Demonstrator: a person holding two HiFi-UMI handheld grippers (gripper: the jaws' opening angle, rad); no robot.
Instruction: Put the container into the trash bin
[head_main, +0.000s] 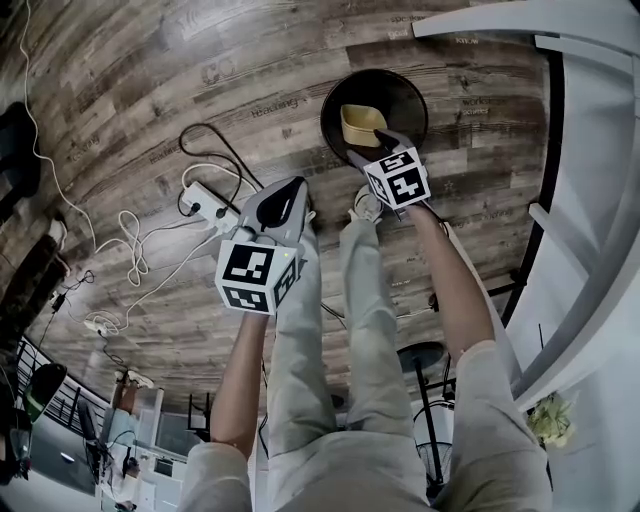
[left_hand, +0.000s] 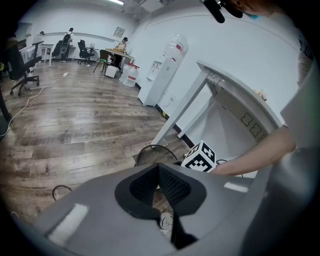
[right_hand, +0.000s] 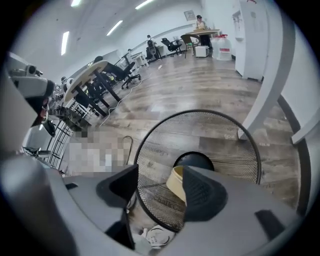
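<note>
Left gripper (head_main: 290, 190) sits mid-frame, jaws pressed together, at the end of a bare forearm (head_main: 243, 370). Right gripper (head_main: 383, 145) reaches higher, to upper centre, with its jaws spread wide and angled steeply downward.

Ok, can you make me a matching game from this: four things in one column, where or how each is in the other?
1 container
2 trash bin
3 left hand-held gripper
4 right hand-held gripper

A jaws apart, above the bin
B jaws together, empty
C lying inside the bin
D standing on the wood floor

Pairs: 1-C, 2-D, 3-B, 4-A
</note>
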